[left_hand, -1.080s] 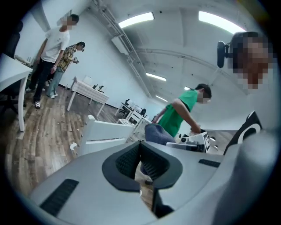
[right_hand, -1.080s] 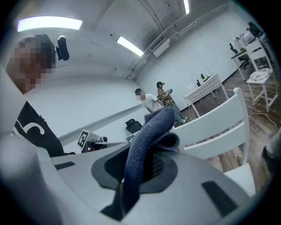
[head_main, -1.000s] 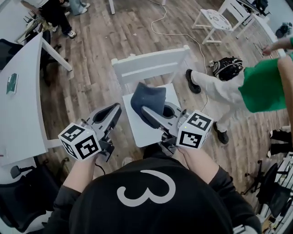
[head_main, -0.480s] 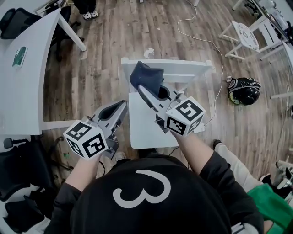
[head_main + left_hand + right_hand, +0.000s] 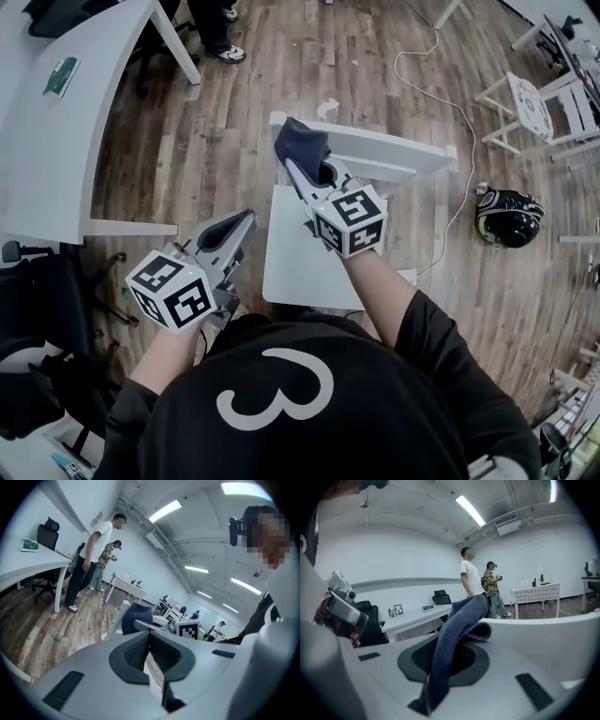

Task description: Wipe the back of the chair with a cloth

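A white wooden chair (image 5: 309, 267) stands in front of me, its backrest (image 5: 394, 157) on the far side. My right gripper (image 5: 302, 161) is shut on a dark blue cloth (image 5: 300, 144), which rests against the left end of the backrest's top rail. In the right gripper view the cloth (image 5: 457, 634) hangs pinched between the jaws. My left gripper (image 5: 239, 225) hovers left of the seat, shut with nothing in it. In the left gripper view its pads (image 5: 149, 652) meet, and the cloth (image 5: 137, 618) shows beyond them.
A white desk (image 5: 66, 141) stands at the left, with dark office chairs (image 5: 37, 366) below it. A black helmet (image 5: 509, 216) and a white cable (image 5: 450, 89) lie on the wood floor right of the chair. A small white table (image 5: 530, 103) is far right. People stand at the back.
My right gripper has carried the cloth up from over the seat to the left end of the backrest's top. The person in green has gone out of view. The left gripper has barely moved.
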